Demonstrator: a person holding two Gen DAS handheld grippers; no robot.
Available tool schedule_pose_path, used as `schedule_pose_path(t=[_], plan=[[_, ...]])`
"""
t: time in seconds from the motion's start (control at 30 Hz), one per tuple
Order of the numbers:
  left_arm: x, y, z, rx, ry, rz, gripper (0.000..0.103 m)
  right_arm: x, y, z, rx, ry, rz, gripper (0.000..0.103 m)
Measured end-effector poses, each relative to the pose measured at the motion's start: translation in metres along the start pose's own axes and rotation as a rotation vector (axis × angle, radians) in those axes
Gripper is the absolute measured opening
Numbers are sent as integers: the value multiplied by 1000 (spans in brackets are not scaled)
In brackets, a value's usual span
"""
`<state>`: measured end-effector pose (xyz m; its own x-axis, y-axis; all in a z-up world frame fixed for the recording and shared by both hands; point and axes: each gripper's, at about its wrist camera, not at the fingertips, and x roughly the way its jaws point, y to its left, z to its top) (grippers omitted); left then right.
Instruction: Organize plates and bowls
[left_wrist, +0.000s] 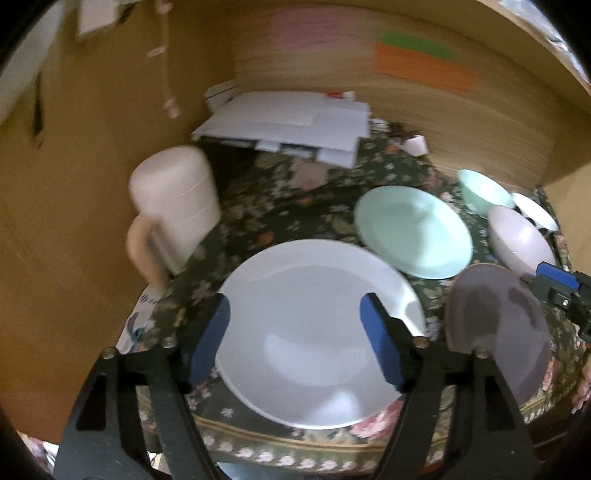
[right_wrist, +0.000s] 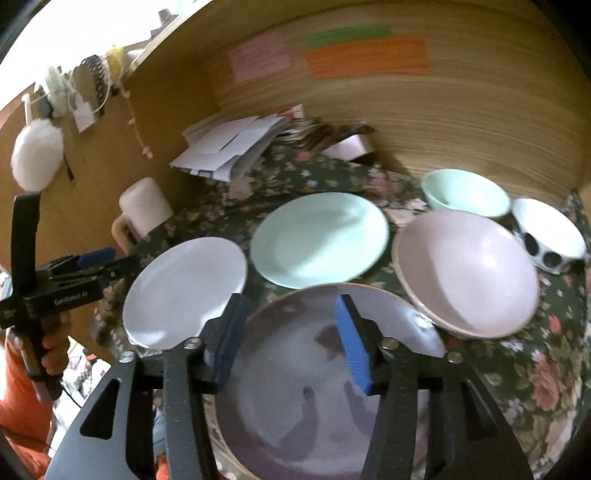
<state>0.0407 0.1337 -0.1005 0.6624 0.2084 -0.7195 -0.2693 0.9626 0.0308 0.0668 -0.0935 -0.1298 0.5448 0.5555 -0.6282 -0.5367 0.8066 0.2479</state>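
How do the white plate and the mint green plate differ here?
The white plate lies at the table's near edge, under the left gripper; the mint green plate lies farther back, with no gripper over it. The white plate looks larger, though it is also closer to the camera. Both are plain, round, empty and flat on the floral tablecloth.

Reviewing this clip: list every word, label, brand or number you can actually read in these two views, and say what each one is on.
"GenRobot AI", blurred and partly guessed: white print on the black body of the left hand-held gripper, right wrist view.
Pink, green and orange paper notes on the wooden wall: writing too blurred to read.
White paper pile: no legible text.
Print at the tablecloth's left edge: unreadable.
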Motion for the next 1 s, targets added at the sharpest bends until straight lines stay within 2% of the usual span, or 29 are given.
schedule_pose_path(t=[0.17,0.33,0.6,0.7,0.83,0.93,1.0], plan=[[9,23,-11,-62,23,18,80,19,14,6,-25,31,28,64],[17,35,-21,-82,40,29,83,39,25,11,-31,71,45,67],[38,53,-32,-124,103,10,84,75,41,15,-55,164,56,68],[46,55,-34,-108,136,-4,84,89,46,17,-62,200,56,67],[51,59,-38,-112,141,-13,84,106,50,18,-70,239,48,67],[56,60,-40,-103,148,-19,78,119,49,19,-63,278,50,66],[59,60,-40,-101,154,-24,73,126,49,19,-62,293,48,59]])
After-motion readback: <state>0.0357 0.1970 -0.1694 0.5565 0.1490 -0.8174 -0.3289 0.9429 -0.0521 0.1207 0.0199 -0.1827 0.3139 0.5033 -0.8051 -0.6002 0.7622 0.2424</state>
